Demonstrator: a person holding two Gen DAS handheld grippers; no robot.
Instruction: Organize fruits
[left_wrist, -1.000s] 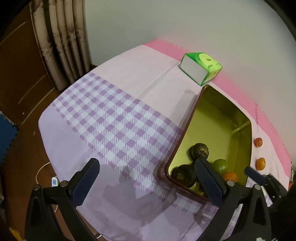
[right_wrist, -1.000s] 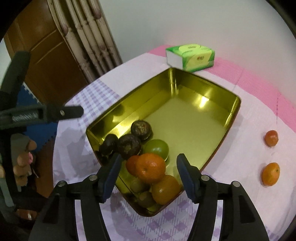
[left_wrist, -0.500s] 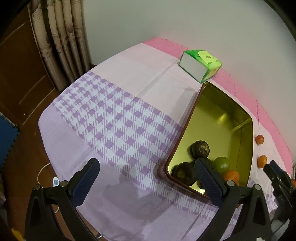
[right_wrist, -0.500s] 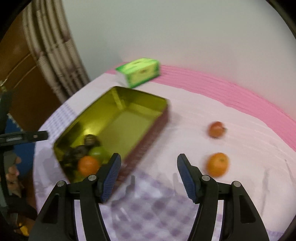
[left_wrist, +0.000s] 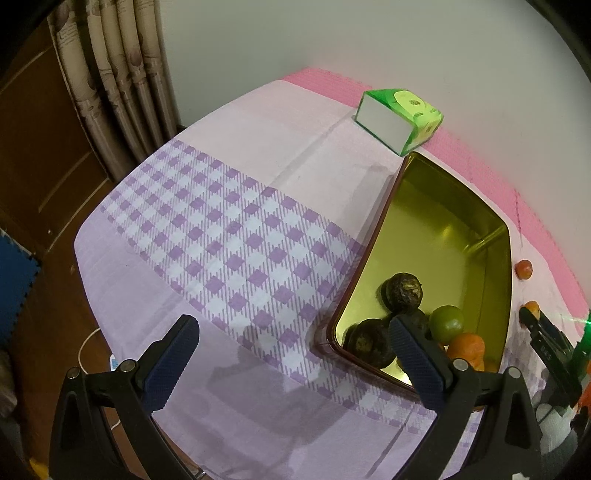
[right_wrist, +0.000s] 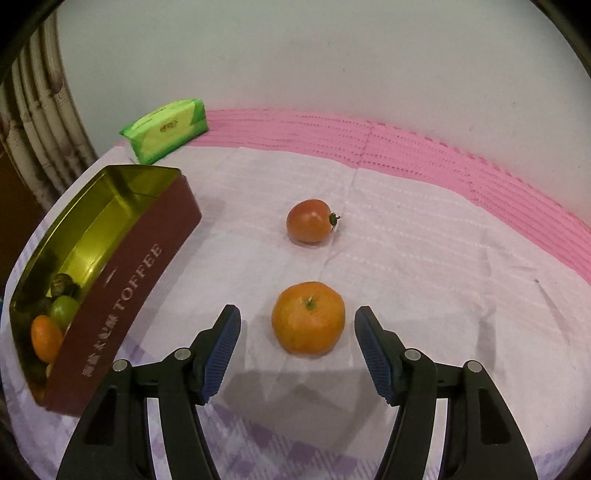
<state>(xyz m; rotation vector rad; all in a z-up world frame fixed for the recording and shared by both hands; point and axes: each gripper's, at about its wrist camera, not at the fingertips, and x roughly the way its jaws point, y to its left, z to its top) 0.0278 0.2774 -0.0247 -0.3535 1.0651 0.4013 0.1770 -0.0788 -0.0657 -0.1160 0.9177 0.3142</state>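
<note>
Several fruits already in tin (left_wrist: 373, 254), at five o'clock; left gripper (left_wrist: 291, 358) wide open, empty.

Two left outside: mandarin (right_wrist: 308, 318) between right gripper (right_wrist: 297, 350) open jaws, untouched; tomato (right_wrist: 309, 220) at twelve o'clock.

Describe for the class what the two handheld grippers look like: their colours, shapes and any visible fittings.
Both look alike. The left gripper and the right gripper each have two black plastic arms with triangular cut-outs, joined by round silver pins. Each arm ends in a dark blue, finely ribbed pad, angled inward. No cables or sleeves show on either.
</note>
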